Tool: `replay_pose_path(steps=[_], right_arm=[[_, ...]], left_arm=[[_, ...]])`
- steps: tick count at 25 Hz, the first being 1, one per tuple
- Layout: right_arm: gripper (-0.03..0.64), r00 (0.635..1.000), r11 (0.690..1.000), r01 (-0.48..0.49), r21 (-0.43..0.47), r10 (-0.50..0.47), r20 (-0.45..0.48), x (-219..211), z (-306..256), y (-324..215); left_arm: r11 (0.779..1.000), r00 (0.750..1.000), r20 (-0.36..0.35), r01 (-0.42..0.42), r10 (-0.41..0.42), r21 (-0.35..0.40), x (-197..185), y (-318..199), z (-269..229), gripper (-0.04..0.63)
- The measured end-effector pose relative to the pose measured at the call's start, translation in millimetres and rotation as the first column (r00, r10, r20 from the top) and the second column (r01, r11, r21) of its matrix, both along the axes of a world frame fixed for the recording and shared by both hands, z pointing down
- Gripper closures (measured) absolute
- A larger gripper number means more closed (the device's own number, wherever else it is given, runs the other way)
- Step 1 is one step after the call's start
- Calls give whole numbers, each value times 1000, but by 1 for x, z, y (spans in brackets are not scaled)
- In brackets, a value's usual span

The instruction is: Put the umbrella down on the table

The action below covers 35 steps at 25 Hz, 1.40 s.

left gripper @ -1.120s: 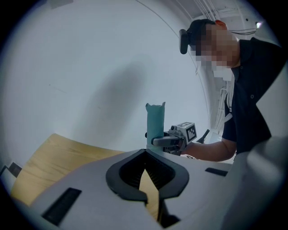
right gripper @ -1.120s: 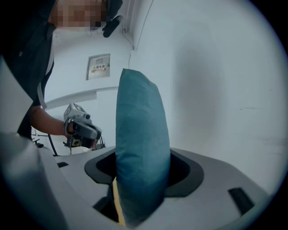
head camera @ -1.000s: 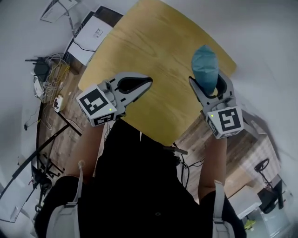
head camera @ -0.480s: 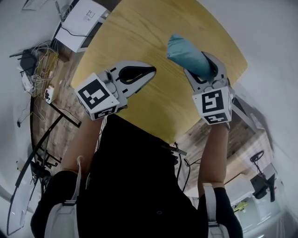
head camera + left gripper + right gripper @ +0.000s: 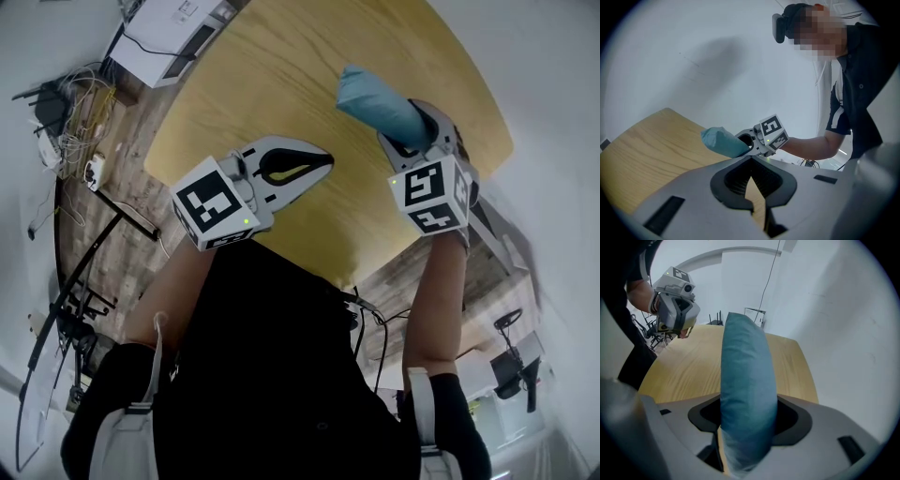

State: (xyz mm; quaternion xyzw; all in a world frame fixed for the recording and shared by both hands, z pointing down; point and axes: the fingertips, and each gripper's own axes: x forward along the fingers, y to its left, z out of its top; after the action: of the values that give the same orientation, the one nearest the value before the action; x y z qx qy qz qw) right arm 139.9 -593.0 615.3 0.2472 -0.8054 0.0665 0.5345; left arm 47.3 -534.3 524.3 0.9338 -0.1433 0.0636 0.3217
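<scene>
Jaws on our right gripper clamp the umbrella, pointing toward ten o'clock over the table, while those of our left gripper meet empty.

Rig check, as it reads on my feed. The left gripper and right gripper are both pale grey moulded shells. Each carries a white cube with black square markers: left cube, right cube. A small green light glows on a face of the left cube. In the left gripper view I note a black ribbed lining inside the jaw pocket and a dark rectangular slot in the shell. The person wears a black top with short sleeves, thin pale straps with buckles low at each side, and a black head-mounted unit.
</scene>
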Motion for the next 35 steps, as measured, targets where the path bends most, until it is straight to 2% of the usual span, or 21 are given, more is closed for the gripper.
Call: replay_pose_path(steps=[12, 17, 23, 30, 35], right_arm=[[322, 998, 998, 41, -46, -43, -49, -5, 32, -7], [321, 996, 995, 58, -86, -63, -61, -8, 41, -5], [322, 996, 993, 65, -94, -71, -59, -8, 45, -6], [321, 997, 987, 62, -147, -67, -32, -9, 51, -6], [305, 996, 990, 75, -117, -81, -47, -3, 43, -8]], left_arm=[[998, 1000, -21, 22, -23, -52, -8, -2, 19, 583], [995, 995, -76, 58, -65, -81, -15, -11, 10, 583], [998, 991, -134, 2, -9, -59, -9, -2, 0, 583], [998, 987, -146, -68, 68, 6, -9, 15, -7, 583], [997, 986, -146, -70, 75, 40, -13, 21, -18, 583]])
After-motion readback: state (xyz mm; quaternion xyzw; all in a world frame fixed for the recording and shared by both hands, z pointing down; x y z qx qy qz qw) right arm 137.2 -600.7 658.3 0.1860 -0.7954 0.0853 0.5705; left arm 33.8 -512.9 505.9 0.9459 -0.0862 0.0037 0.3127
